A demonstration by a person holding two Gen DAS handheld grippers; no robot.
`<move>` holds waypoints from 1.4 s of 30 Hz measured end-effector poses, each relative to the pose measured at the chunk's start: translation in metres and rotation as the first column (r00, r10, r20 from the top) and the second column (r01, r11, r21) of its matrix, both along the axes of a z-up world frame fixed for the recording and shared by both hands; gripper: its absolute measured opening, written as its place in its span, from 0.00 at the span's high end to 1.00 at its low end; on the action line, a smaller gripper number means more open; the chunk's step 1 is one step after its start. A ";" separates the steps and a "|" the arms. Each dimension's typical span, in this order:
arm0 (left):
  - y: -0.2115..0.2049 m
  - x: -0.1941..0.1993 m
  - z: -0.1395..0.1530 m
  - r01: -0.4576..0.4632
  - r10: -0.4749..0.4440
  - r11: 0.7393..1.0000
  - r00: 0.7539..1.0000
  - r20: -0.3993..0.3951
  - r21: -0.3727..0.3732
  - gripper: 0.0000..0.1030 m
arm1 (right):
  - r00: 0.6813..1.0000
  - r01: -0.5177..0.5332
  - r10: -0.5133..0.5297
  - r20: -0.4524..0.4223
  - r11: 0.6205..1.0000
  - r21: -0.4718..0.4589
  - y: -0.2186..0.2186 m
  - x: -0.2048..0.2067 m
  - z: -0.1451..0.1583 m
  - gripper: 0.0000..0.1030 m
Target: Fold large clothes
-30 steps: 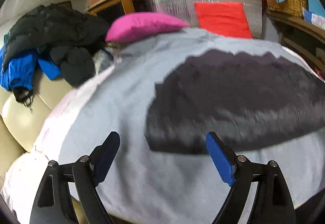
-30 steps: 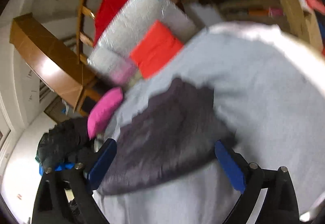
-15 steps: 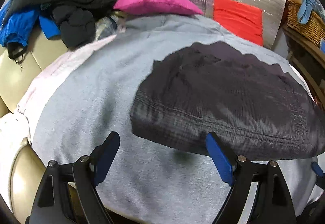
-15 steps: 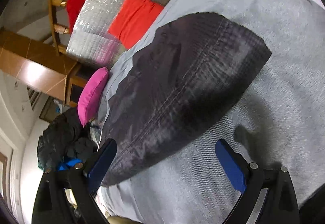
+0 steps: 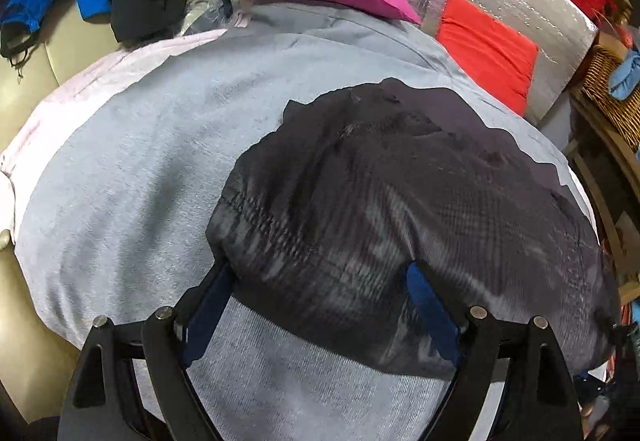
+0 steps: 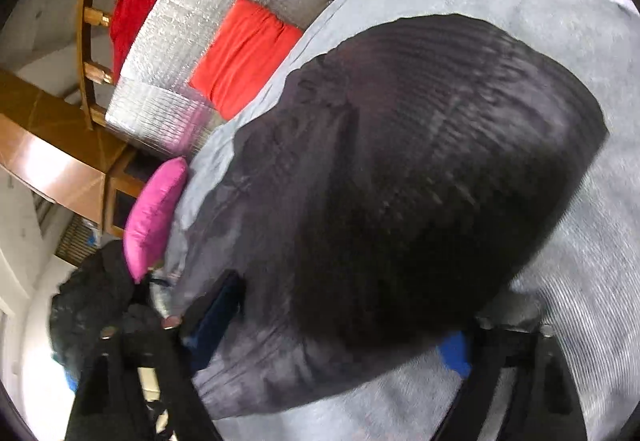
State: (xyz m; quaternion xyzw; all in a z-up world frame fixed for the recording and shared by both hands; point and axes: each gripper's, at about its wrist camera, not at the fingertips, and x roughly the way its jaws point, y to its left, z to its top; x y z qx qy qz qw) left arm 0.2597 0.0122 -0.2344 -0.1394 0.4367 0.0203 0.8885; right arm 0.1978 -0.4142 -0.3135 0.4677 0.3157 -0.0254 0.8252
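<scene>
Your left gripper (image 5: 316, 297) gapes over the garment (image 5: 400, 209); your right gripper (image 6: 340, 325), just narrowing, straddles it unclamped. Pinch deep and you'll snag the sheet (image 5: 132, 177) below.

Right claw (image 6: 336, 325) has just been closing, blue pads either side of the near edge of the dark garment (image 6: 400, 181), which lies on grey fabric (image 6: 580, 261). Pink cushion (image 6: 154, 217) behind.
</scene>
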 end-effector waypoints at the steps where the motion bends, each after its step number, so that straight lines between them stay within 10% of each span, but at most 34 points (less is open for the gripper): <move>1: 0.001 0.001 -0.001 -0.002 0.002 1.000 1.000 0.001 -0.006 0.14 | 1.000 -0.001 0.001 -0.003 1.000 -0.010 0.001 0.002 0.000 0.25; 22: -0.008 0.042 0.001 0.042 -0.045 0.998 0.997 0.065 0.050 0.47 | 0.997 -0.038 0.051 0.050 0.971 -0.234 0.015 0.025 0.026 0.56; 28: 0.006 0.030 -0.004 0.031 -0.030 0.999 0.999 0.023 -0.038 0.22 | 0.999 -0.052 0.052 0.001 0.997 -0.063 0.000 0.029 0.006 0.46; 34: 0.026 0.027 -0.013 -0.016 0.012 0.973 1.000 -0.017 -0.229 0.21 | 1.000 0.009 -0.010 0.006 0.990 0.144 -0.027 0.011 -0.006 0.32; 38: 0.025 0.040 -0.012 -0.056 0.058 0.980 0.998 0.004 -0.190 0.21 | 0.998 0.062 -0.067 0.015 0.973 0.224 -0.042 0.007 -0.014 0.31; 42: 0.012 0.049 -0.011 -0.040 0.044 0.994 0.998 0.037 -0.097 0.29 | 0.998 0.040 -0.043 0.036 0.997 0.064 -0.029 0.013 0.000 0.37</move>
